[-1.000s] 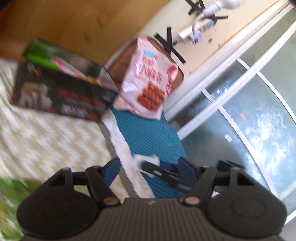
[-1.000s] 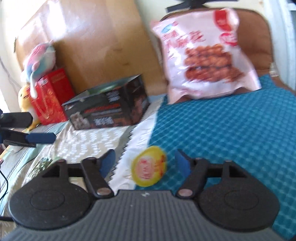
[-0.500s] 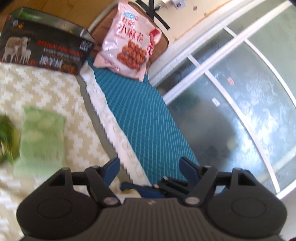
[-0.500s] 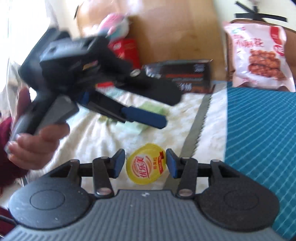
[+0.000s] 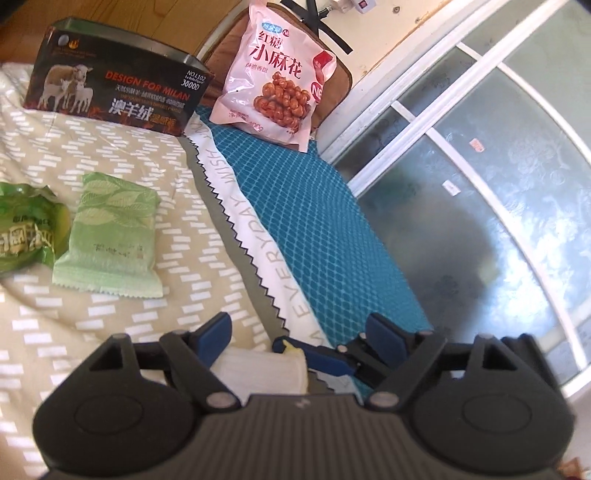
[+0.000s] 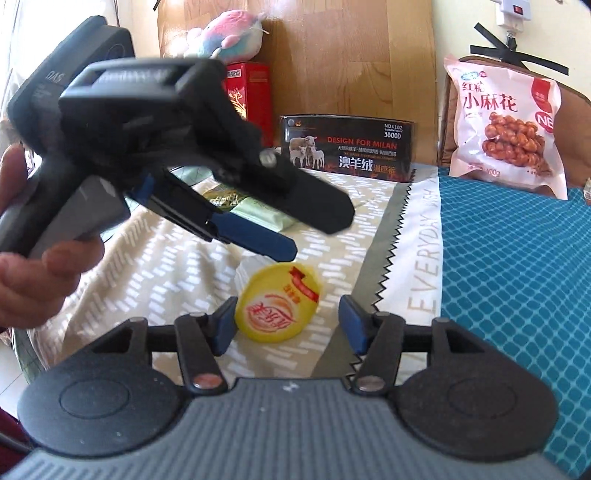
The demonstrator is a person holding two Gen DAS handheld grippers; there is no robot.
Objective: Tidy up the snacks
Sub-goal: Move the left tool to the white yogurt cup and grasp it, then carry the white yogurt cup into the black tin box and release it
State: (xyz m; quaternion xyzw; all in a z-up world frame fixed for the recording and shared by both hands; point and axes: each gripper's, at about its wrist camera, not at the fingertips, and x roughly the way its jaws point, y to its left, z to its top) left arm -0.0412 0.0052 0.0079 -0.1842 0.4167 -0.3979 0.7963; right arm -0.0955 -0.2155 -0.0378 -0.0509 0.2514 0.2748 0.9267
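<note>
A beige bedspread with white dashes meets a teal diamond-patterned cover before a cream wall crossed with black tape strips, beside sunlit white-framed frosted glass panels and a brown wooden board.

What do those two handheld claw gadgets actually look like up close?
Each claw is black plastic with a ribbed grey top, two round black discs at the sides and silver rivets on its linkage bars. The left claw and right claw both end in blue pads. The left one has a grey pistol grip and faint lettering on its housing.
</note>
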